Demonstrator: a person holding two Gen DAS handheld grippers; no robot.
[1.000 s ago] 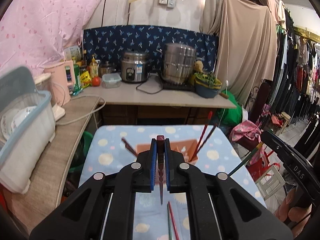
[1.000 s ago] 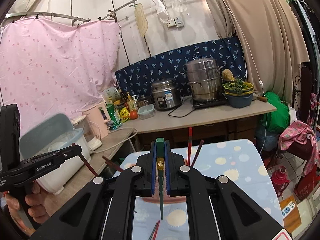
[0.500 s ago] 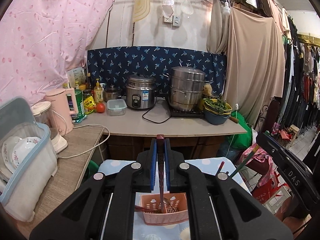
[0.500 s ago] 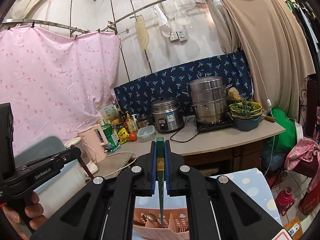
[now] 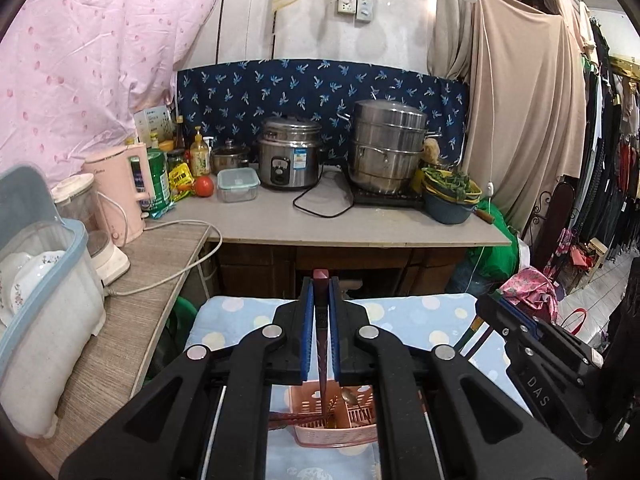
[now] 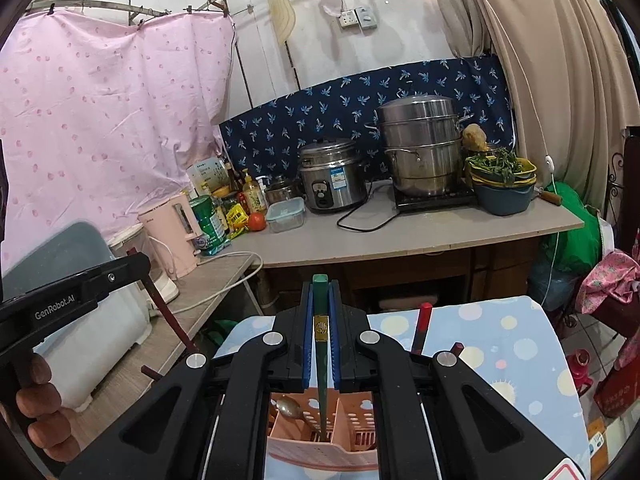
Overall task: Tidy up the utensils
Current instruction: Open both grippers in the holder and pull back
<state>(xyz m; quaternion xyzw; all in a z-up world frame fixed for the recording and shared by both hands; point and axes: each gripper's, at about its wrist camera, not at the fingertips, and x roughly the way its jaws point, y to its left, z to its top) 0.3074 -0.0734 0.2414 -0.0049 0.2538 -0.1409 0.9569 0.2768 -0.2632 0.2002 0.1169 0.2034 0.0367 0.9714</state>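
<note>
Both grippers now over pink basket (image 6: 320, 446): left gripper (image 5: 321, 312) clamps dark red chopstick (image 5: 321, 360), right gripper (image 6: 320, 312) clamps green chopstick (image 6: 321, 376)

a makeshift home kitchen. a rice cooker (image 5: 289, 162), a stacked steel steamer pot (image 5: 387, 145) on a hotplate, a pink kettle (image 5: 120, 190), sauce bottles and a bowl of greens (image 5: 450, 194) crowd the surface (image 5: 360, 228). a cutting board (image 6: 281, 8) and strainer hang on the wall, cloth sheets serve as partitions, and clothes hang on a rack (image 5: 612, 152) at the right.
</note>
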